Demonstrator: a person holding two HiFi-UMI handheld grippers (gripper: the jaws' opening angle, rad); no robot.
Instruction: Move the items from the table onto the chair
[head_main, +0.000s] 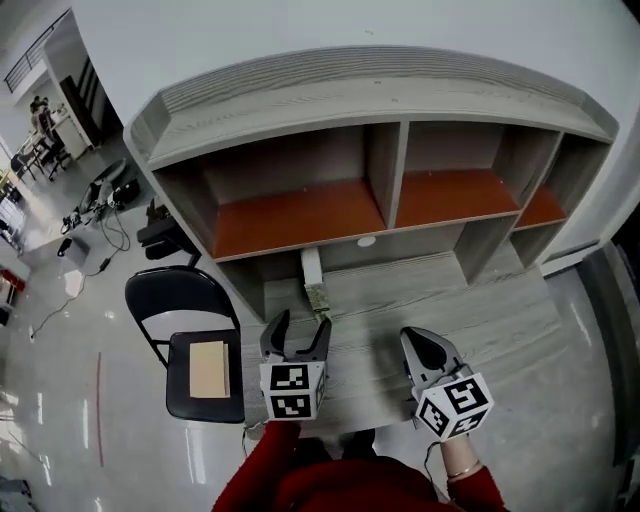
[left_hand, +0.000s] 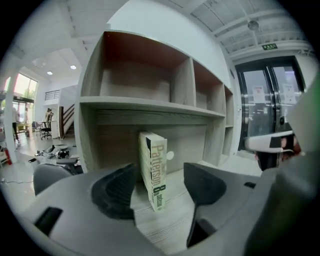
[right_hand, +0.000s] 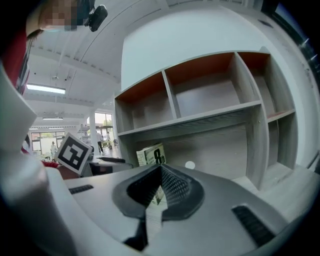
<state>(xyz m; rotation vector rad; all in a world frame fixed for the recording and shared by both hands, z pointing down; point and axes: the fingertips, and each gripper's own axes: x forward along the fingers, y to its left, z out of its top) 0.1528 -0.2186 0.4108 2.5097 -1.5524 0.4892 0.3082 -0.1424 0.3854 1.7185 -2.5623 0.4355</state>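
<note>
A book (left_hand: 154, 170) stands upright at the back of the table (head_main: 450, 300), spine forward, near the middle of the back panel under the shelves (head_main: 380, 110). The left gripper (head_main: 303, 324) points at it with jaws spread wide. In the left gripper view the book sits in line with the gap, but it is ahead of the pads and they do not touch it. The right gripper (head_main: 420, 345) hovers over the front right of the table, jaws pressed together on nothing.

The chair (head_main: 180, 352) stands off the table's left edge. A flat tan thing (head_main: 209, 368) lies on its seat, likely an item already moved.

The step in hand looks like the reach for the book. To do it well, the left gripper should:

- go straight in, with the spine centred between the pads
- bring one pad to each cover, well above the table top
- close only when both pads overlap the covers

A skewed approach could tip the book against the back panel, as it stands free and narrow. A pinch low enough to steady it should carry it left to the seat.
</note>
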